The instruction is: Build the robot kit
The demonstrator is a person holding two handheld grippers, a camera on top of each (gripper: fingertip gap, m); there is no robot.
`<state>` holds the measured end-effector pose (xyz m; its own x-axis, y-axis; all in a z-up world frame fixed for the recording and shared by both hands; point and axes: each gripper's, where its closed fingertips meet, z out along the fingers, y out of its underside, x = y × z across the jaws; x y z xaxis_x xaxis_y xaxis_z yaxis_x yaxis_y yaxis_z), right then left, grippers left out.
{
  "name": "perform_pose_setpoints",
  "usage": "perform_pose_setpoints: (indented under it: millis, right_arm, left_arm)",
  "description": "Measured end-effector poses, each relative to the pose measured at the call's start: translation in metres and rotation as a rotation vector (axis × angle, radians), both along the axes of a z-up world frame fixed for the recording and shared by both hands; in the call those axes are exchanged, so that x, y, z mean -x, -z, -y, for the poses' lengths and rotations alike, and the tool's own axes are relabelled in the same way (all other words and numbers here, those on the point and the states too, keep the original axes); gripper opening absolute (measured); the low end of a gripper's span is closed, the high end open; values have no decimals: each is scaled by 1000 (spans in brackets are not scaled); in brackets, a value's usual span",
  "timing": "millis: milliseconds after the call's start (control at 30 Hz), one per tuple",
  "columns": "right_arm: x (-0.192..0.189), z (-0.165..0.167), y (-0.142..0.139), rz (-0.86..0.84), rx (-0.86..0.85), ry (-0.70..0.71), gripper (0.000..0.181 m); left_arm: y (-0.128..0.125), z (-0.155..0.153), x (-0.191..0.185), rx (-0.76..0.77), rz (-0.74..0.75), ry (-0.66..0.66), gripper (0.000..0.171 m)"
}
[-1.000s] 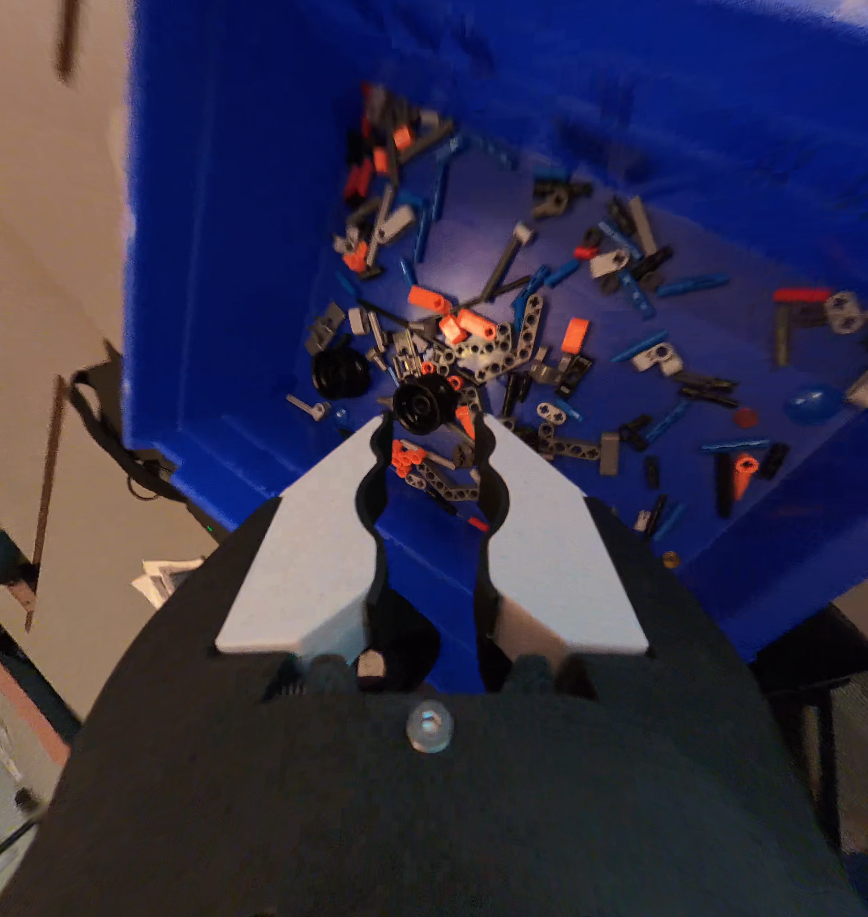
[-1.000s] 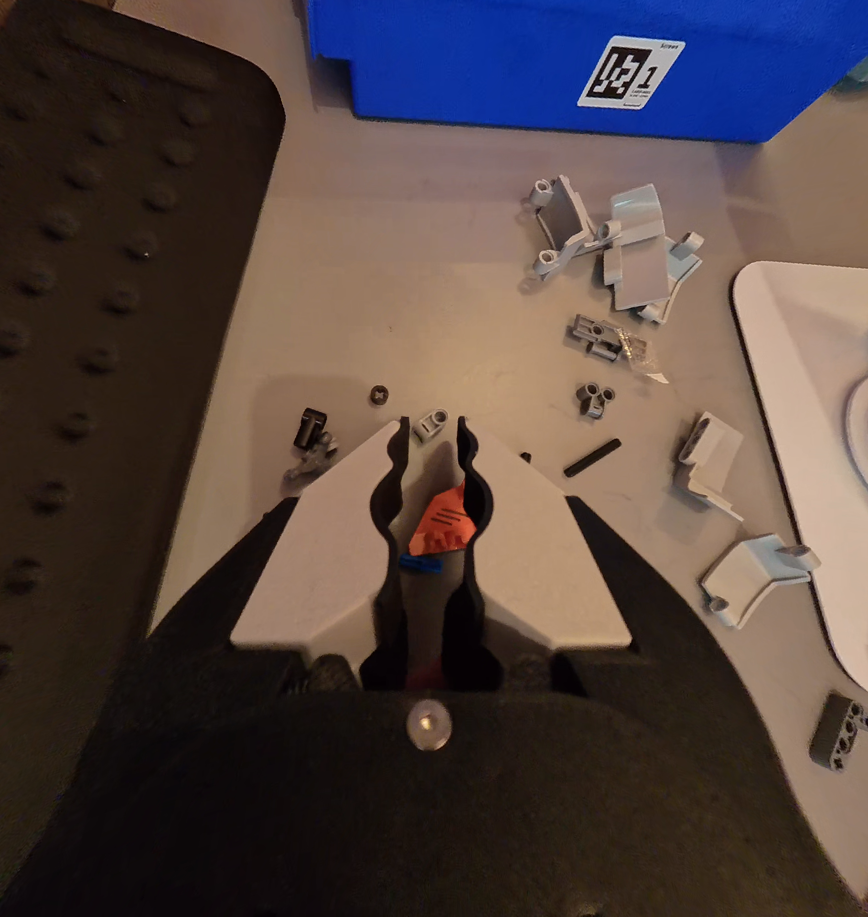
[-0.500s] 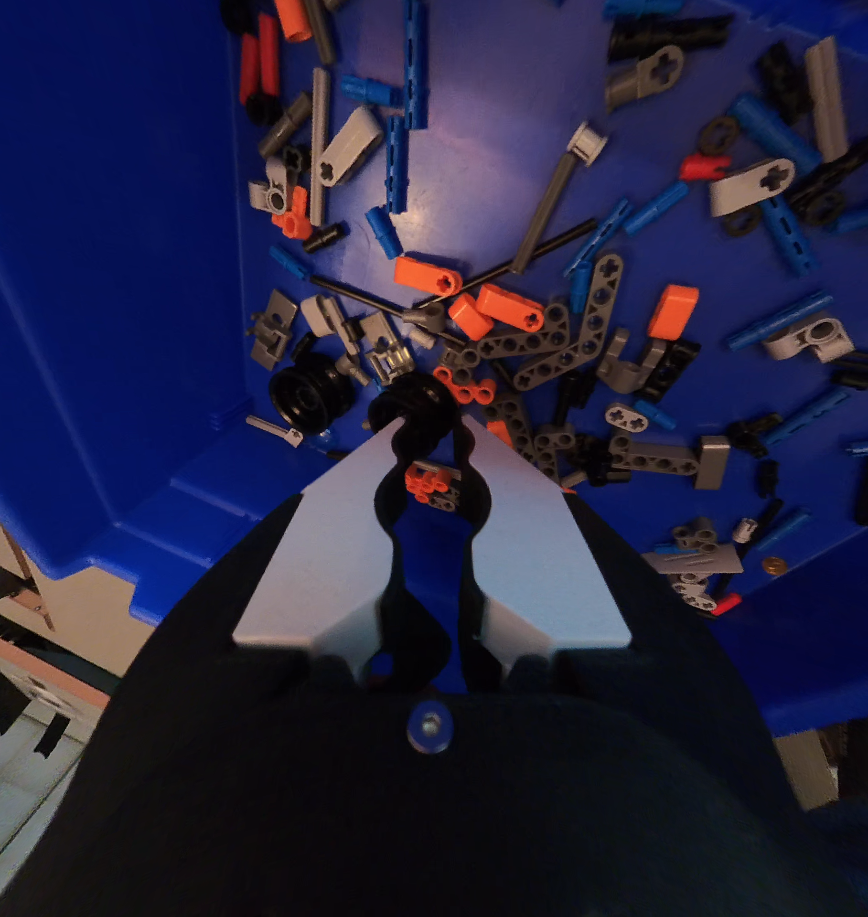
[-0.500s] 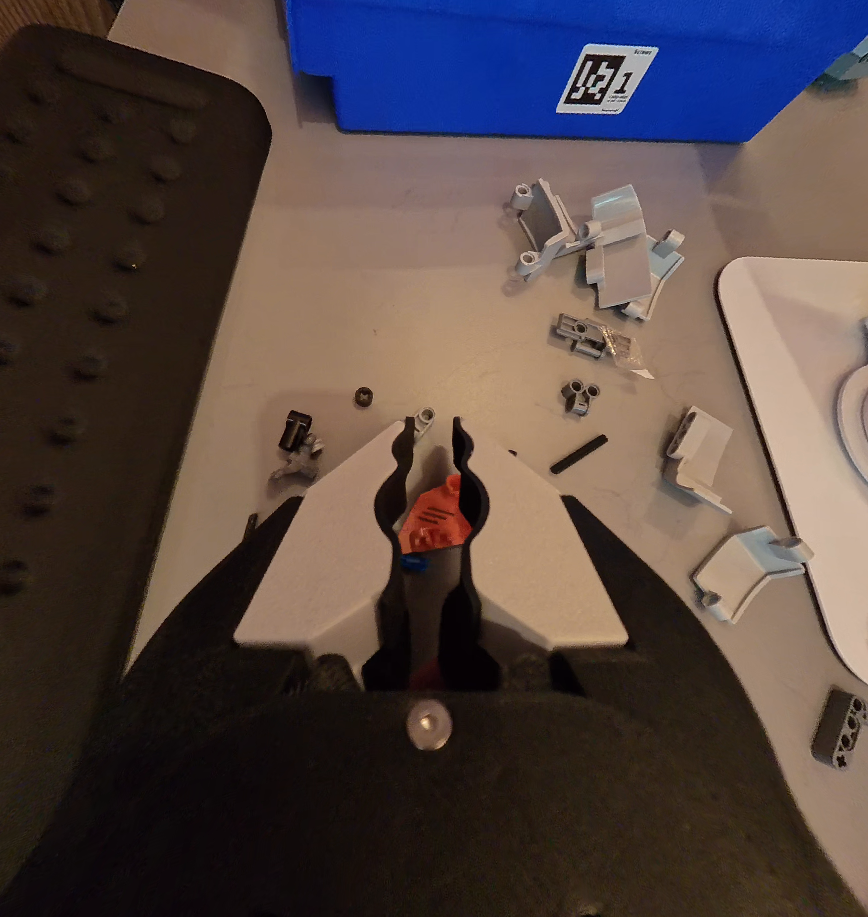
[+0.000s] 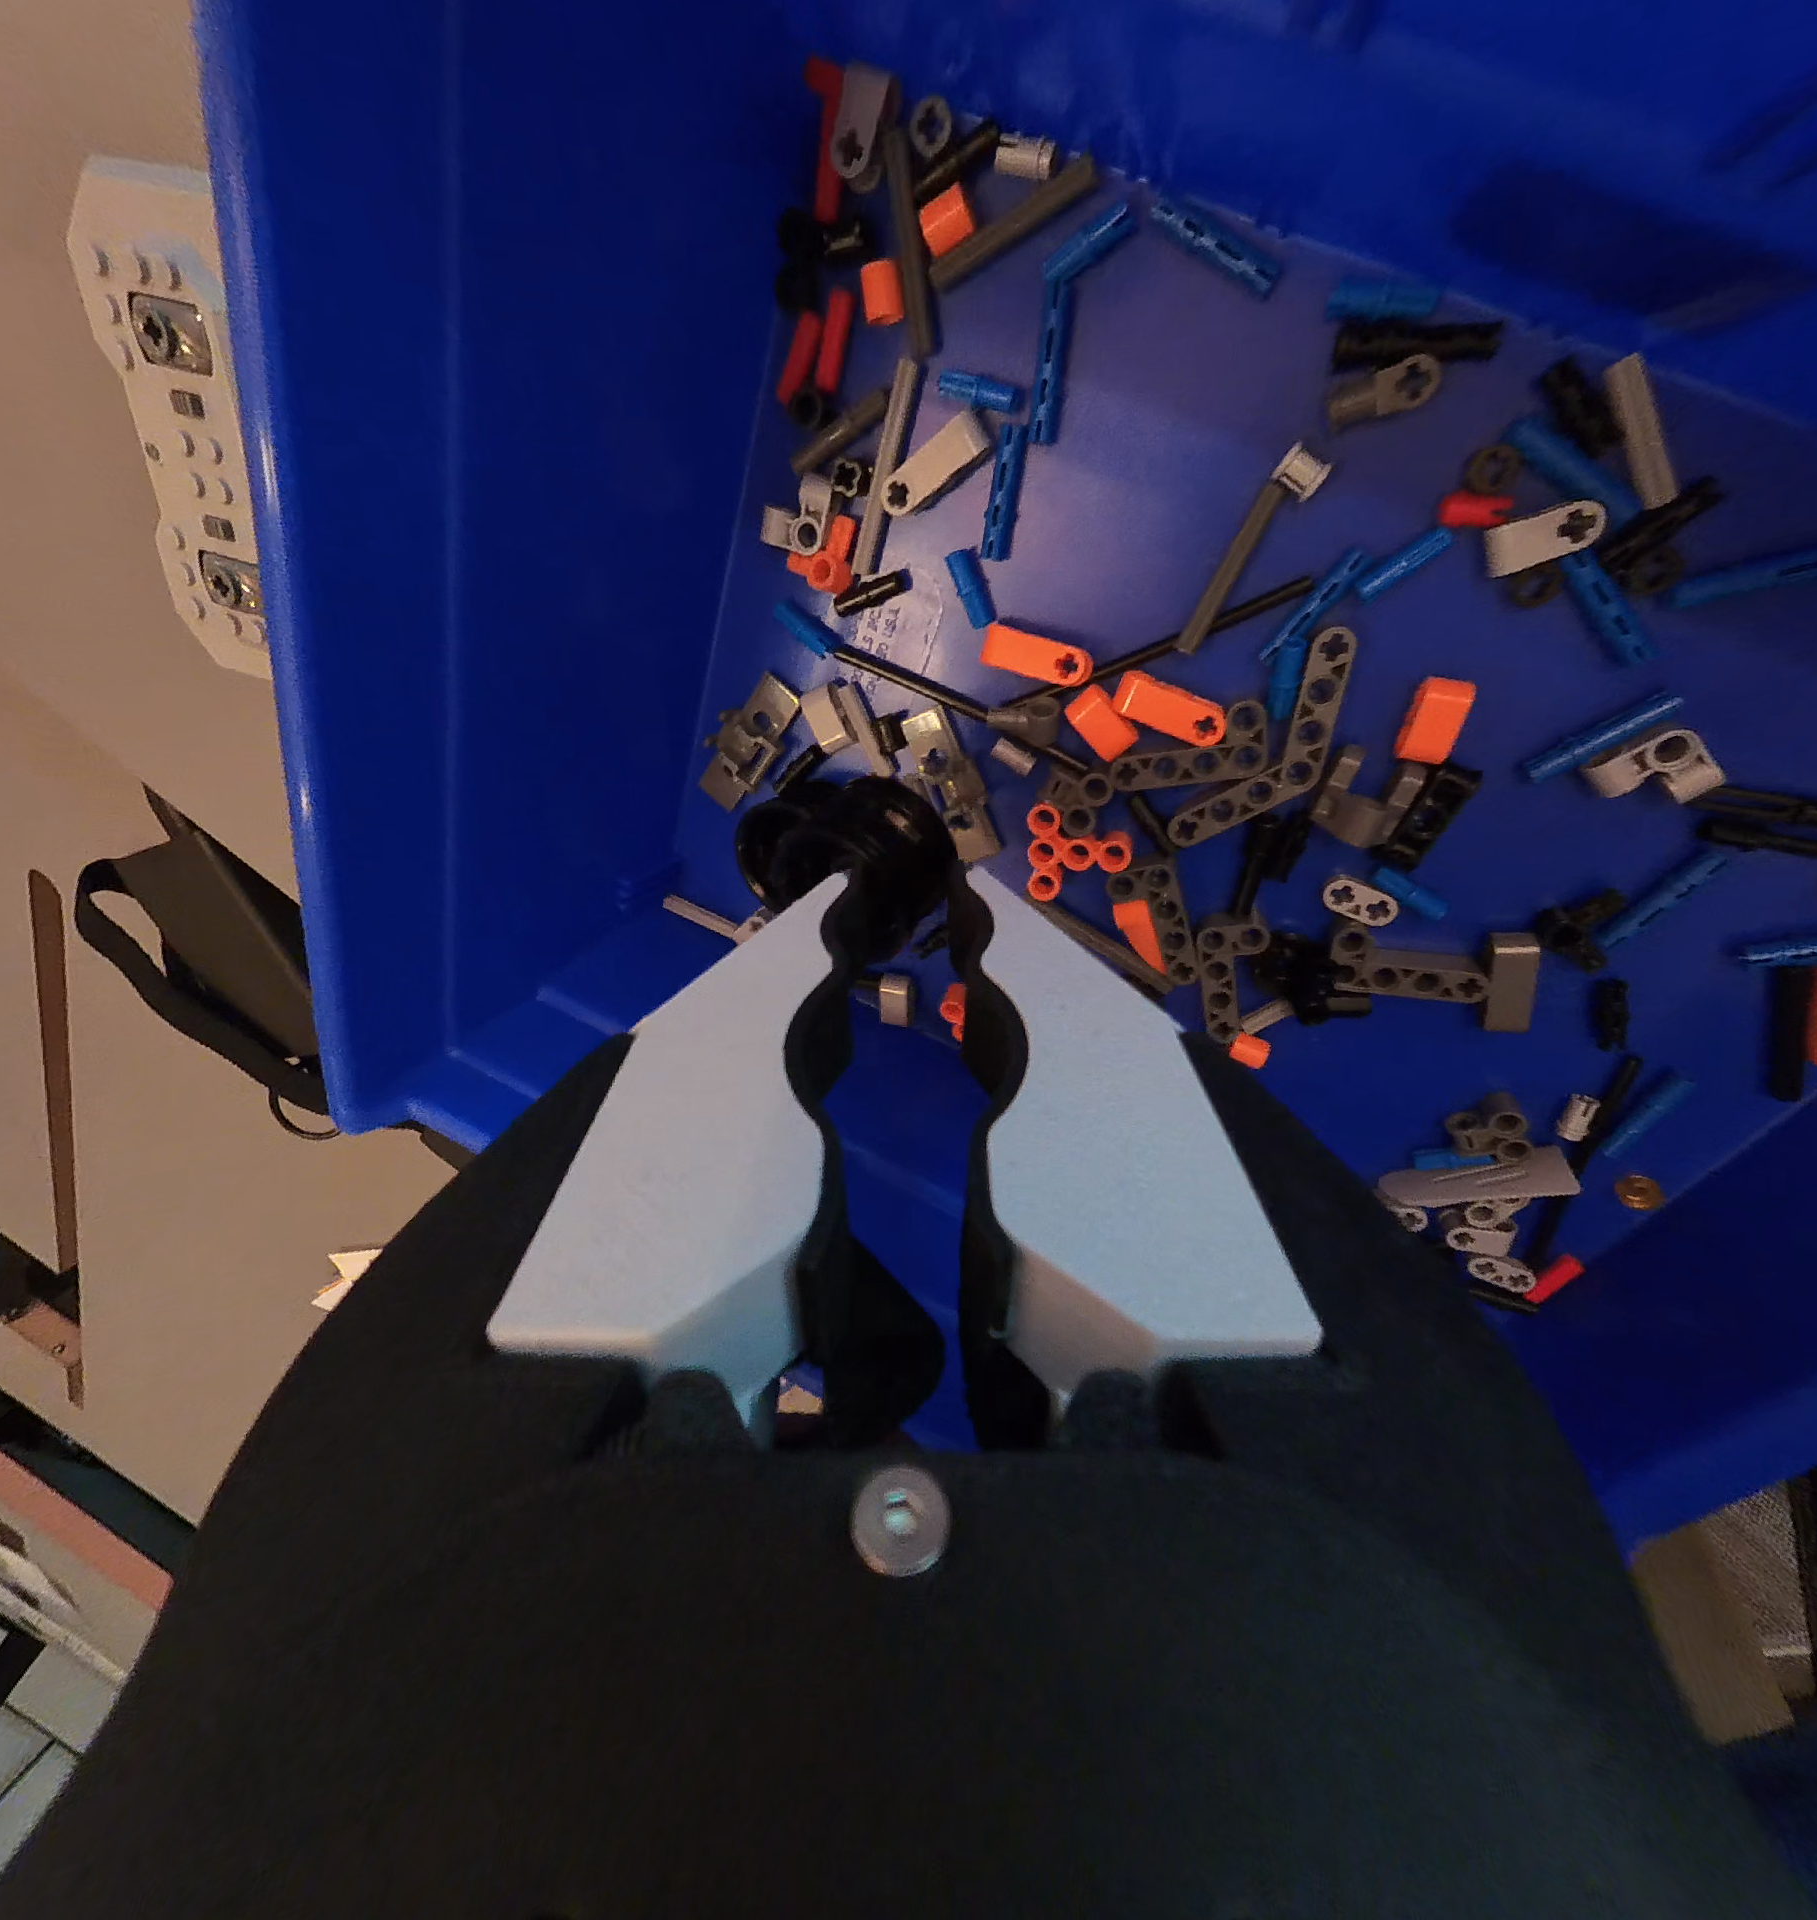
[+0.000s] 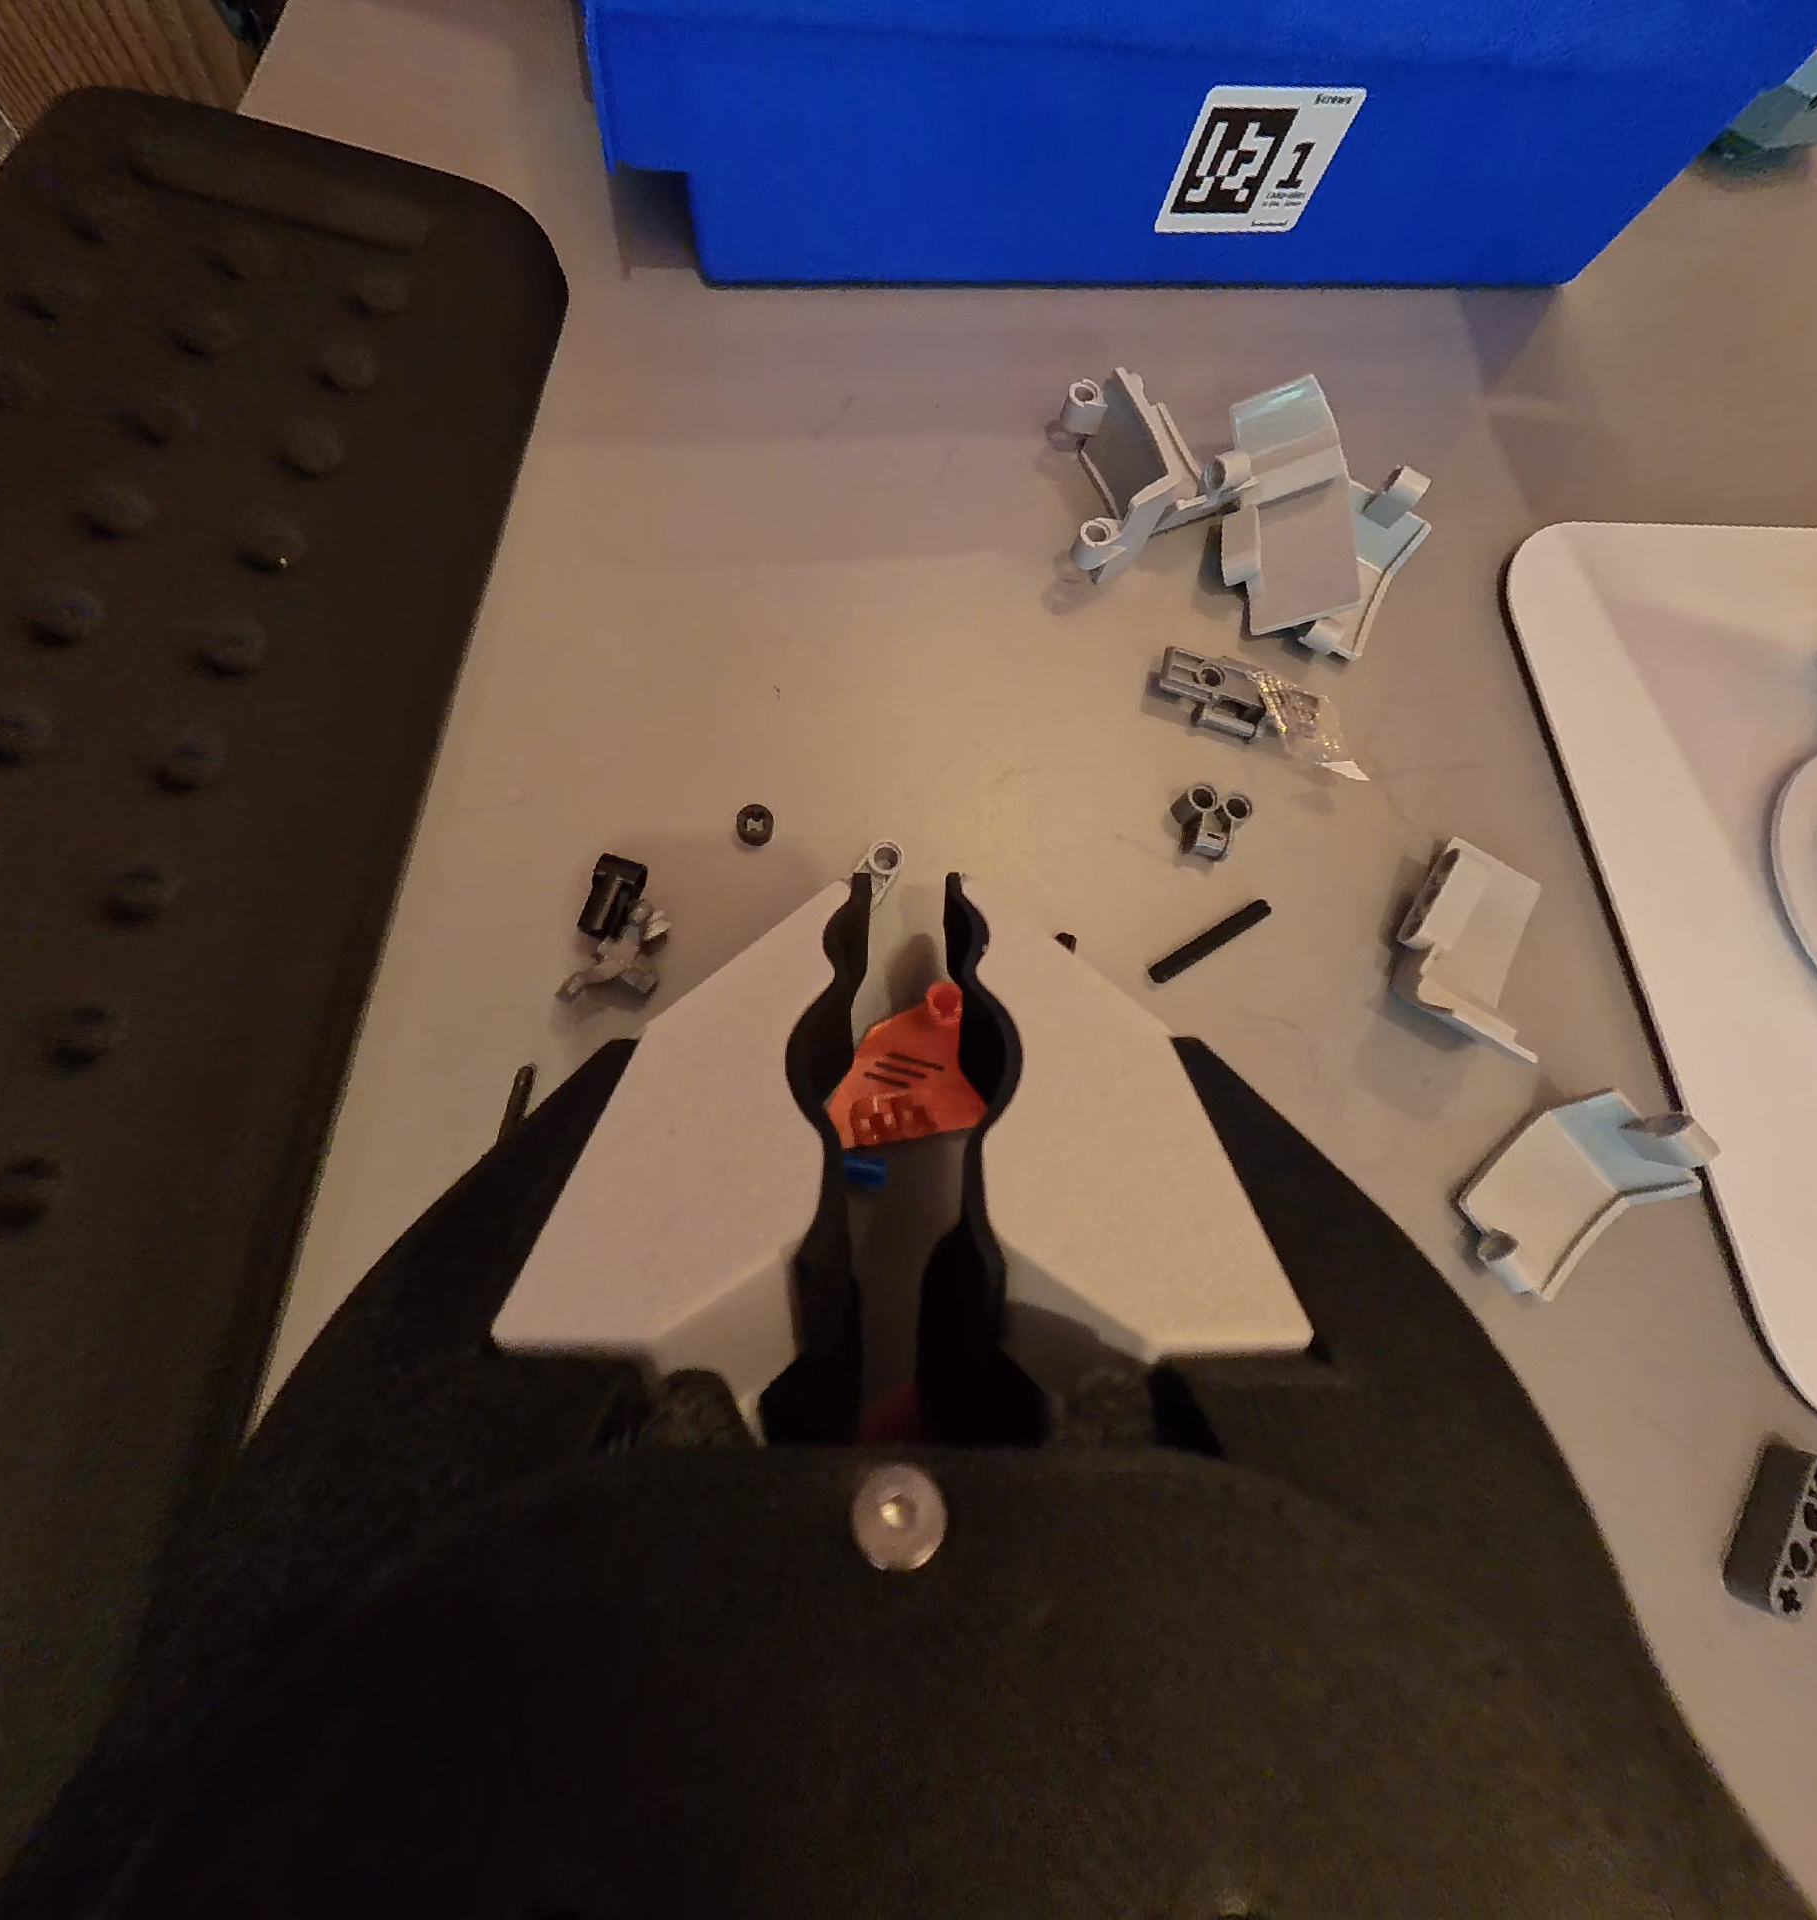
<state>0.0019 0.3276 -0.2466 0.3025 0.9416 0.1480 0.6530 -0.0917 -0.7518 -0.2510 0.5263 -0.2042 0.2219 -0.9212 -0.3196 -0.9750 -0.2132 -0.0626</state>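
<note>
My left gripper [image 5: 899, 881] is inside a blue bin [image 5: 488, 520] of small building parts, near its left corner. Its fingertips are shut on a black wheel [image 5: 888, 831]. A second black wheel [image 5: 774, 831] lies just left of it on the bin floor. My right gripper [image 6: 906, 883] hovers over a grey table [image 6: 831, 571] and is shut on an orange panel piece [image 6: 909, 1081] with a small blue pin [image 6: 862, 1169] under it. A small grey connector [image 6: 883, 860] lies at its left fingertip.
The bin holds several orange, blue, grey and black beams and pins [image 5: 1247, 748]. In the right wrist view, the blue bin [image 6: 987, 156] stands at the back, a black studded mat [image 6: 156, 623] at the left and a white tray [image 6: 1662, 831] at the right. Grey panels [image 6: 1288, 520] lie scattered. Spacing between my two grippers at the tips: around 35 cm.
My left gripper went down into the bin, narrowed its jaws on the black wheel, and has drawn back a little with it. The right gripper has barely moved, still holding the orange piece.
</note>
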Motion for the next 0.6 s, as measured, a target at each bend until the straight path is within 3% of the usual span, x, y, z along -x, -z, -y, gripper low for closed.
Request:
perform_pose_setpoints:
  millis: [133,600]
  right_arm:
    - [-1,0,-1,-3,-3,2,11]
    - [0,1,-1,-11,8,-3,11]
  left_arm:
    - [8,6,-19,66,95,52,15]
    - [22,-4,-18,113,15,70,19]
